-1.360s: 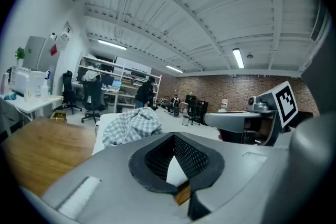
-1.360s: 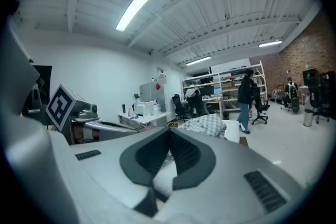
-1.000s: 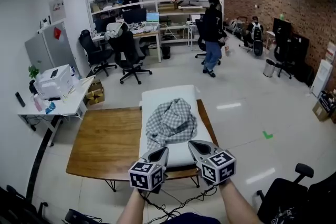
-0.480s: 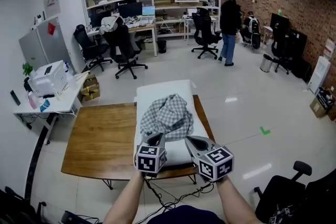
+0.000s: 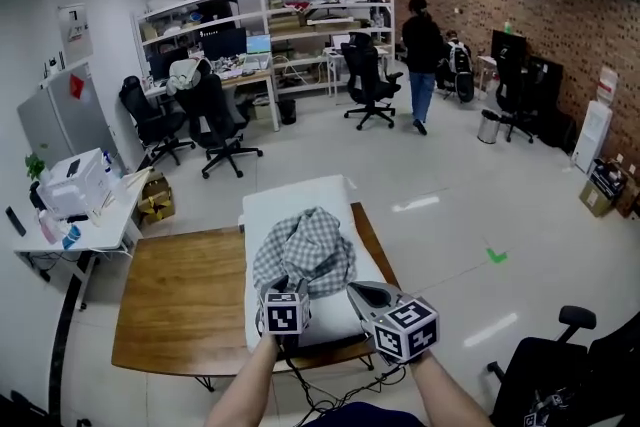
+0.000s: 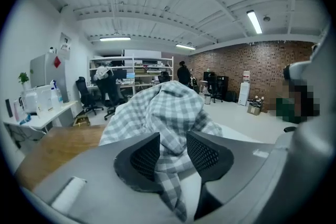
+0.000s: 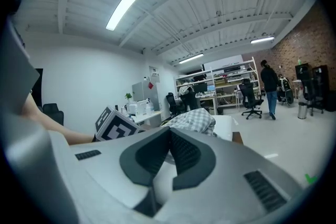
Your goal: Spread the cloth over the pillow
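Left hand-held gripper [image 6: 173, 139], jaws just opening, checked cloth [image 6: 163, 105] between (right hand-held gripper [image 7: 169, 134] closed)

I see a soft, matt, grey-and-white checked woven cloth [image 5: 303, 255], a smooth white fabric-covered pillow [image 5: 295, 200], a brown rectangular wooden table [image 5: 180, 305] with satin grain, and a glossy pale floor [image 5: 450, 205].

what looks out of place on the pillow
The checked cloth sits bunched in a crumpled heap on the white pillow, not spread flat. The pillow also sticks out past the far edge of the wooden table.
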Motion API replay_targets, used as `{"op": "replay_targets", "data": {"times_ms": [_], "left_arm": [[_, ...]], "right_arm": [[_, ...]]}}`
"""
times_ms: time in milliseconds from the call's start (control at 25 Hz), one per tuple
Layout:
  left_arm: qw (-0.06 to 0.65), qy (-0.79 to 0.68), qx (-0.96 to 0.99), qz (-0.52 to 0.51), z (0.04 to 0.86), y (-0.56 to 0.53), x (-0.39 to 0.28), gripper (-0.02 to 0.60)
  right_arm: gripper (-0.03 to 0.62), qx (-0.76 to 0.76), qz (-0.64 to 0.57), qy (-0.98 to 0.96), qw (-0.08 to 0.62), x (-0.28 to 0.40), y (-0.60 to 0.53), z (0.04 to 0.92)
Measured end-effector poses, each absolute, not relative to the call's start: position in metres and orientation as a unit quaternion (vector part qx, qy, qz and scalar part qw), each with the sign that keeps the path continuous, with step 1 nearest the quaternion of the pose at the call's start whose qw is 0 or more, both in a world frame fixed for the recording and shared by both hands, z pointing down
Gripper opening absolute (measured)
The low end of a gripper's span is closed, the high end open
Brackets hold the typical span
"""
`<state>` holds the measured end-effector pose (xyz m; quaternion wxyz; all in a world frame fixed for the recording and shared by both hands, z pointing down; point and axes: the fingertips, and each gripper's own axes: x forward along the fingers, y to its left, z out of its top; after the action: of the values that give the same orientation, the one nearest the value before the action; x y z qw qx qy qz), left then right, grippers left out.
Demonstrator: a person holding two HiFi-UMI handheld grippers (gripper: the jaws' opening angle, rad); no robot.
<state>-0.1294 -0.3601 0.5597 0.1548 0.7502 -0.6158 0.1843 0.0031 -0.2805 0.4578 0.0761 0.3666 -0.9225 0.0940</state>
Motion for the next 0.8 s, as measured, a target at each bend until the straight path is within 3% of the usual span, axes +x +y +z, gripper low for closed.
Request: {"op": "replay_targets", "data": {"times_ms": [200, 240, 320, 360, 800], "left_arm": [[0.161, -0.616, 0.744, 0.205, 0.570, -0.377, -0.127, 0.168], [0.156, -0.618, 0.742, 0.206, 0.570, -0.379, -0.128, 0.146], [0.148, -0.624, 0.739, 0.204, 0.570, -0.379, -0.133, 0.034], [0.147, -0.626, 0.739, 0.200, 0.570, -0.378, -0.135, 0.023], [0.097, -0.613, 0.775, 0.121, 0.487, -0.366, -0.149, 0.017]], "right_arm": [[0.009, 0.382, 0.094, -0.916, 0.078, 0.016, -0.287, 0.458], [0.009, 0.385, 0.094, -0.915, 0.078, 0.019, -0.287, 0.458], [0.009, 0.392, 0.096, -0.912, 0.078, 0.025, -0.288, 0.459], [0.009, 0.394, 0.097, -0.911, 0.077, 0.027, -0.288, 0.459], [0.009, 0.369, 0.112, -0.919, 0.078, 0.007, -0.280, 0.465]]}}
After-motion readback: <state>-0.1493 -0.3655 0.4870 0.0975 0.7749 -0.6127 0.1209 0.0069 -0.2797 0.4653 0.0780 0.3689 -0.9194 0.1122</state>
